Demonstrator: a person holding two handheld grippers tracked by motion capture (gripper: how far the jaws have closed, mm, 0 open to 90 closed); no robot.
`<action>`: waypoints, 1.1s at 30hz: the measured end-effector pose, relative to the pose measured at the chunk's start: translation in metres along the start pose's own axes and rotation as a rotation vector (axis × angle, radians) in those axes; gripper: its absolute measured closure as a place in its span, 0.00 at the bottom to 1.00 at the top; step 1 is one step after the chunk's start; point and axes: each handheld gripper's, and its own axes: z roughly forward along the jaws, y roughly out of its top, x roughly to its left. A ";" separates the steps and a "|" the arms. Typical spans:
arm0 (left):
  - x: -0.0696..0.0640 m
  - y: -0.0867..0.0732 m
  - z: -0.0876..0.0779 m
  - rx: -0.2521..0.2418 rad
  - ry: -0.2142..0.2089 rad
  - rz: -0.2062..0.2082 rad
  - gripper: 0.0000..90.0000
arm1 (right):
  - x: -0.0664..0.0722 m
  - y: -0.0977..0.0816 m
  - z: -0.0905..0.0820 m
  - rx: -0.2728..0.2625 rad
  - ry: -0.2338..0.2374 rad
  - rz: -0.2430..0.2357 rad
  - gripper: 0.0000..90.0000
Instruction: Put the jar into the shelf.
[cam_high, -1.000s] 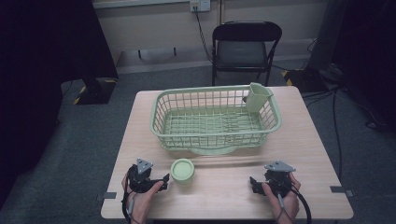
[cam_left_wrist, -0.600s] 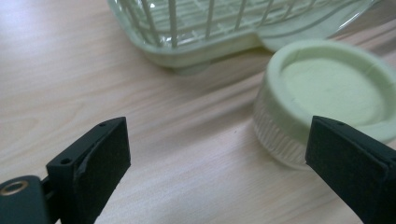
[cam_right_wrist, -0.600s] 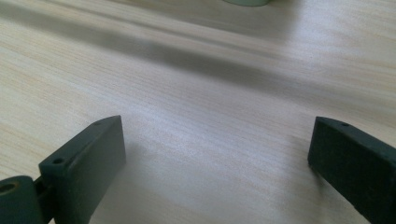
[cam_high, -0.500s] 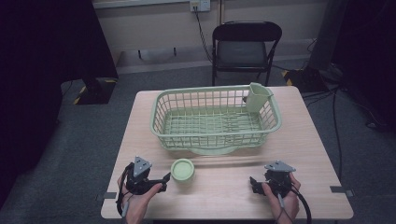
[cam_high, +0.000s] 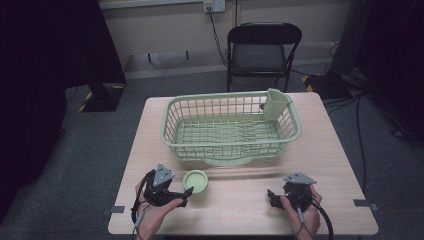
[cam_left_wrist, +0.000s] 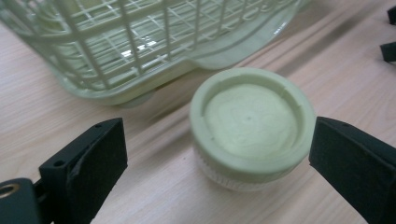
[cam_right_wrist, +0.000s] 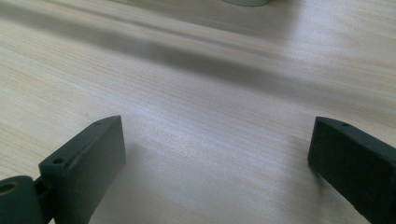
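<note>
Round pale-green cup (cam_left_wrist: 252, 126) upside down, base upward, between wide-open, empty left gripper (cam_left_wrist: 219, 154) fingers.

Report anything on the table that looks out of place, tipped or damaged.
Nothing looks damaged or spilled. One oddity: the small round pale green plastic cup stands upside down on the wooden table, base up, between the open jaws of the left gripper.

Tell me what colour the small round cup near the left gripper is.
Pale green, matching the basket; the small round cup shows best in the left gripper view.

1 green cup (cam_high: 195, 181), 1 basket (cam_high: 231, 126), 1 chair (cam_high: 263, 50), 2 tools.
</note>
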 end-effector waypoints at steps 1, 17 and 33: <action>0.000 0.002 0.002 0.011 -0.018 0.002 0.04 | 0.000 0.000 0.000 0.000 0.000 0.000 0.04; -0.004 0.024 0.026 0.148 -0.122 0.120 0.04 | 0.000 0.000 0.000 0.000 0.000 0.000 0.04; -0.001 0.032 0.050 0.287 -0.150 0.130 0.04 | 0.000 0.000 0.000 0.000 0.000 0.000 0.04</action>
